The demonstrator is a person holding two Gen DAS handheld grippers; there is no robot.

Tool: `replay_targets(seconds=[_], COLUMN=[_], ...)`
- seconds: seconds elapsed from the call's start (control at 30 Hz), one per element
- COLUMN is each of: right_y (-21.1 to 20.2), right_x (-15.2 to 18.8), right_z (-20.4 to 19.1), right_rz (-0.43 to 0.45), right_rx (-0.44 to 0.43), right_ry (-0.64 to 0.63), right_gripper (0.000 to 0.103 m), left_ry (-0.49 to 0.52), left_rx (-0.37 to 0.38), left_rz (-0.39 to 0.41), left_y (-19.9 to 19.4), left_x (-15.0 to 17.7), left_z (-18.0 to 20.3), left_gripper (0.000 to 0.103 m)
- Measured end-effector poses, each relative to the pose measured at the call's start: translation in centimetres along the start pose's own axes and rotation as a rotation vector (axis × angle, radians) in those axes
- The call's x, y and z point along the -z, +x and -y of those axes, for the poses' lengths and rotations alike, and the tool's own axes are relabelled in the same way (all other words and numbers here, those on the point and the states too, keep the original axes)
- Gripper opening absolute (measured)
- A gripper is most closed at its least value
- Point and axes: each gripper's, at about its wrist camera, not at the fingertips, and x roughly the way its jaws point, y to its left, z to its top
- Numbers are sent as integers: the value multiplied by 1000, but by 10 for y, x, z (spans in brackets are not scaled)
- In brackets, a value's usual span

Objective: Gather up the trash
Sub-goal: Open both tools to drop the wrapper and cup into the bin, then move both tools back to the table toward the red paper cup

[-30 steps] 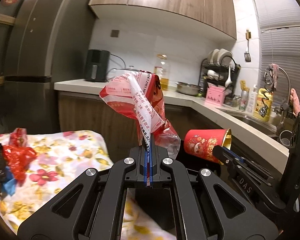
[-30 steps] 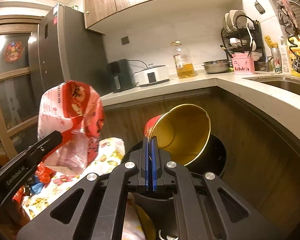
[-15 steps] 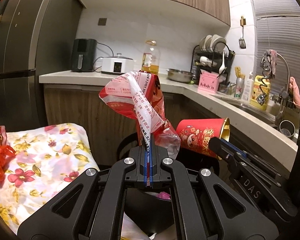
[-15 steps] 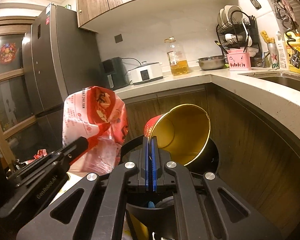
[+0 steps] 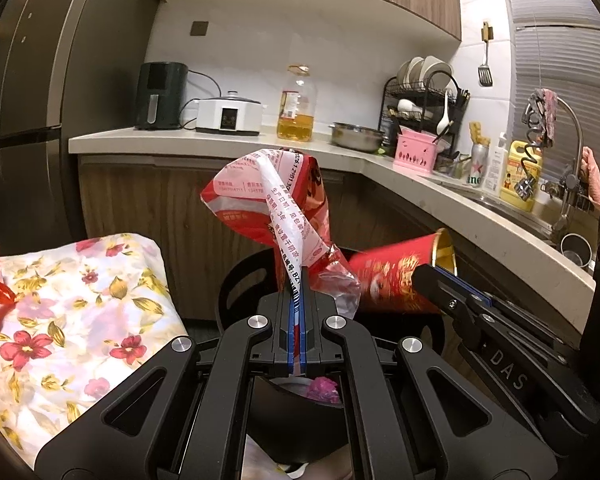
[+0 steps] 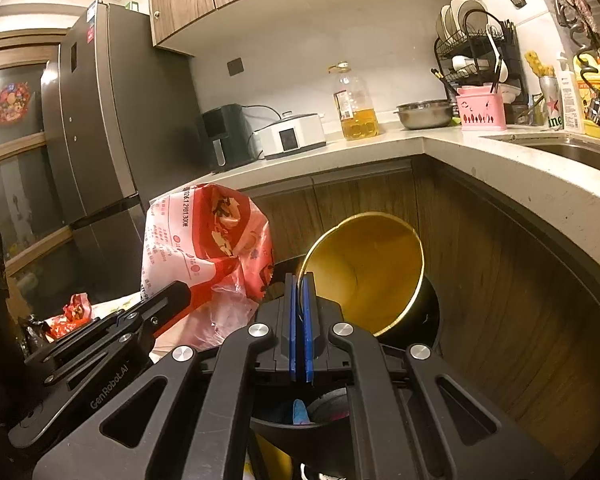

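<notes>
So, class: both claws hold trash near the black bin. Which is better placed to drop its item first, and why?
Probably the right claw. It pinches the rim of the red paper cup, which hangs over the black bin. The left claw holds its red snack bag upright, nearer the bin's edge.

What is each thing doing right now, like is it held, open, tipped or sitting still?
left gripper: shut on the red wrapper.
red wrapper: crumpled, held up above the black bin.
right gripper: shut on the cup's rim.
red paper cup: empty, tipped on its side, gold inside showing.
black bin: open, some trash already inside.
oil bottle: upright on the counter, partly full.
</notes>
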Motion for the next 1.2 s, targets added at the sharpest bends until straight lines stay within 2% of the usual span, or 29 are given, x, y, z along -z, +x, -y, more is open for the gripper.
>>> replay_targets(seconds=[0.07, 0.23, 0.33, 0.4, 0.43, 0.5, 0.6, 0.7, 0.77, 0.87, 1.03, 1.2], right_y=[0, -2, -5, -7, -7, -10, -15, -19, -22, -28, -37, -45], right_x=[0, 0, 1, 2, 2, 3, 4, 6, 7, 9, 13, 18], right_z=[2, 6, 7, 6, 5, 4, 1, -3, -7, -13, -27, -49], right_rz=[-2, 4, 5, 7, 8, 13, 23, 28, 34, 44, 56, 63], right_rx=[-3, 4, 12, 15, 17, 17, 15, 11, 9, -1, -17, -48], right_ry=[6, 19, 23, 24, 23, 24, 34, 37, 35, 28, 16, -6], right_gripper=[7, 23, 24, 27, 29, 33, 50, 57, 66, 72, 75, 77], left_ry=[6, 6, 1, -15, -20, -28, -42, -44, -49, -70, -80, -105], left_rx=[0, -10, -26, -36, -40, -66, -94, -130, -162, -182, -228, -318], left_rz=[-7, -24, -21, -9, -4, 8, 24, 34, 38, 43, 61, 88], left_y=[2, 5, 4, -1, -4, -10, -21, -31, -40, -54, -81, -113], left_x=[1, 3, 5, 5, 5, 6, 7, 9, 11, 13, 19, 28], left_z=[1, -1, -4, -8, -9, -13, -20, -25, -30, -38, -50, -74], left_gripper=[1, 14, 29, 46, 49, 61, 70, 76, 80, 85, 88, 89])
